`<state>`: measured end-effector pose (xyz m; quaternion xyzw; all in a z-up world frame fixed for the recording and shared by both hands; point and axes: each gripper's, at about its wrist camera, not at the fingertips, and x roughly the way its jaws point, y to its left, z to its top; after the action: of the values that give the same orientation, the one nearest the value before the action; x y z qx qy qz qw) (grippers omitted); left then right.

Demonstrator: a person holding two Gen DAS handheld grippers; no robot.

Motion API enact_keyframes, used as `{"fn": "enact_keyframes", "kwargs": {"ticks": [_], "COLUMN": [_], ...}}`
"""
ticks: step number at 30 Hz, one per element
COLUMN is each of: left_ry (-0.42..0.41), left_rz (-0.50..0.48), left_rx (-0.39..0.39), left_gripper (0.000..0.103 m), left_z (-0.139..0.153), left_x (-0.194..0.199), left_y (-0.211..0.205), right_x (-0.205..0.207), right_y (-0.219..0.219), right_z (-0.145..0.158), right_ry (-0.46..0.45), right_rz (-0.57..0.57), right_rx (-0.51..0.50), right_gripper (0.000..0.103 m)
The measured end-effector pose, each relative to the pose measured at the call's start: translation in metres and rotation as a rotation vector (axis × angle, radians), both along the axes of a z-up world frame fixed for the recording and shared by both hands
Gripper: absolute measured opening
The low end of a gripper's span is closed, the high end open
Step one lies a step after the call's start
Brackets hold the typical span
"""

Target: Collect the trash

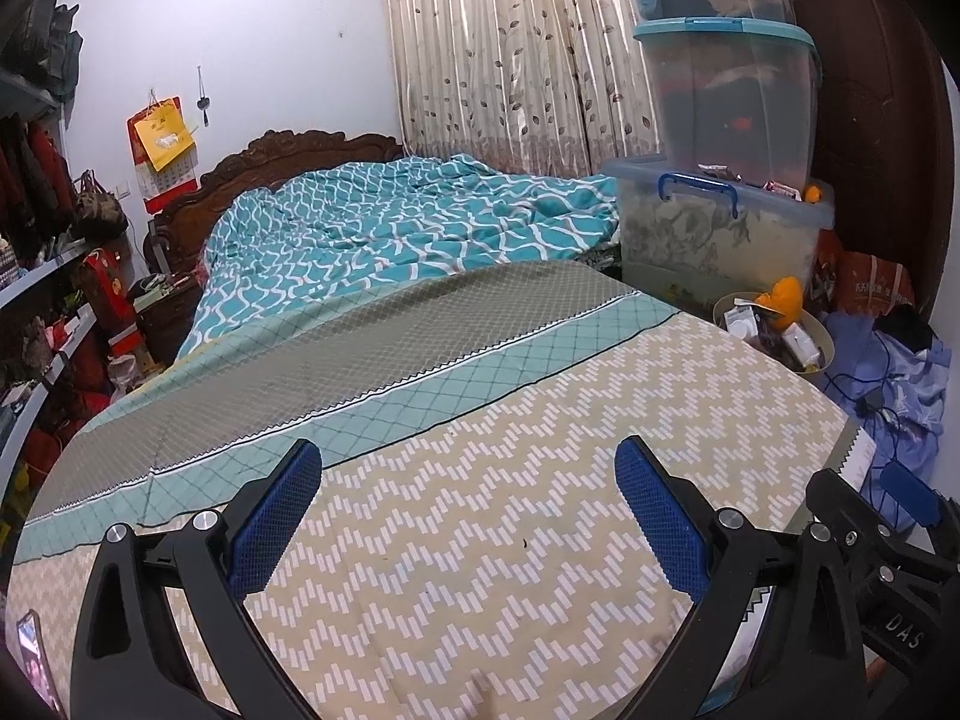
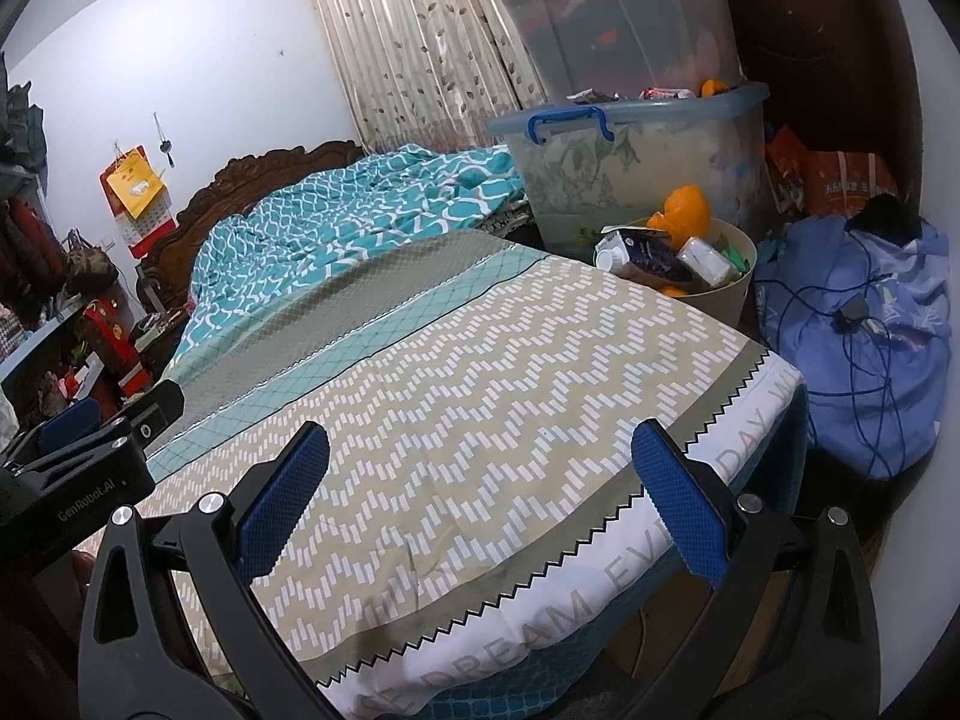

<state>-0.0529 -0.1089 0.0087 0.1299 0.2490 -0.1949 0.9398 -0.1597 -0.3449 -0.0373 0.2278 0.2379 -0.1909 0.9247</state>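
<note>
Left tool [image 1: 468,516] and right tool [image 2: 480,501], fingers apart and empty, above the bed [image 2: 456,360]; full trash bin [image 2: 729,294] beside it

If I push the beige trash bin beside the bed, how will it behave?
The trash bin looks like thin plastic, so probably light and likely to slide. It is heaped above its rim with a carton and orange peel, so a sharp shove may tip it or spill the top pieces.
</note>
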Motion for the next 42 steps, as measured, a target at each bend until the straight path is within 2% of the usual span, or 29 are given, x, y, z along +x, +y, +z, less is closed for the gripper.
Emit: {"fn": "enact_keyframes", "kwargs": {"ticks": [8,22,42], "left_ry": [-0.01,0.0,0.013], "left_rz": [-0.011,-0.044,-0.042], "left_rx": [0.007,-0.058,-0.032], "left_gripper": [0.095,0.095,0.095], "left_z": [-0.002,0.002,-0.001], "left_x": [-0.004,-0.005,-0.004], "left_y": [-0.002,0.009,0.008], "right_x": [-0.005,-0.005,-0.008], "right_y": [0.002,0.003,0.001], "right_z": [0.002,0.003,0.005], "right_ry": [-0.019,-0.023,-0.035], "right_rz": [-0.006,-0.002,0.002], "right_rx": [0.002,0.012,0.036], "right_gripper": [0.1,0.1,0.1]}}
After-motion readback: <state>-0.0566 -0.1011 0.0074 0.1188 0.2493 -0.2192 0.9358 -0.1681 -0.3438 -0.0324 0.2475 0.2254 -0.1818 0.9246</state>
